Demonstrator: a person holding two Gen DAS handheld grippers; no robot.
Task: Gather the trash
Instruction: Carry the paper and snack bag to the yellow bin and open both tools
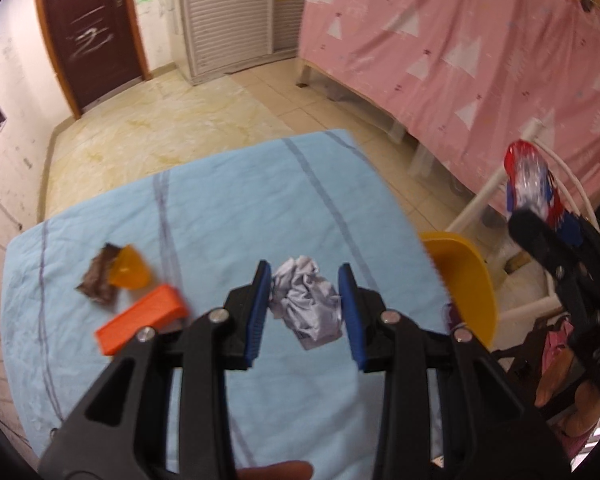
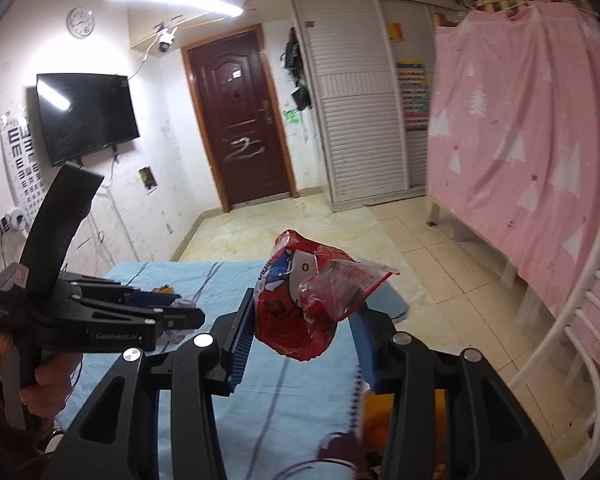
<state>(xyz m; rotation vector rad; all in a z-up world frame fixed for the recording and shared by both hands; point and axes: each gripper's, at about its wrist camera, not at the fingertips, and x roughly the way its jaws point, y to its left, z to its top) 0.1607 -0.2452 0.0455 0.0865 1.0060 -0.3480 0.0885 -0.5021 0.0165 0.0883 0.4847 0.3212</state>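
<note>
Crumpled paper: I see the grey-white wad [image 1: 306, 304] lying on the blue cloth [image 1: 220, 200], near me and about mid-table. I judge it light, soft and springy; it should squash under a pinch and not slip.
Where to hold it: I would close across its thick middle, not the loose flap at its near end, which could tear or unfold.
Left gripper: my left gripper [image 1: 306, 314] hangs over the wad with its 2 blue pads wide apart, 1 on each side. It holds nothing; whether the left pad touches the paper I cannot tell.
Snack bag: the red plastic bag [image 2: 304, 308] is up in the air to the right, above the table's right edge. I judge it very light, crinkly and slick.
Right gripper: my right gripper [image 2: 300, 340] is closed partway on the lower part of the bag; the bag fills the gap between the pads.
Yellow bin: a yellow tub [image 1: 466, 280] sits just beyond the table's right edge, below the bag. I take it for the trash bin.
Other trash: a brown wrapper [image 1: 98, 276] lies far left on the cloth, touching an orange cup [image 1: 132, 272].
Orange block: an orange wedge [image 1: 144, 314] lies near those 2, left of my left gripper.
</note>
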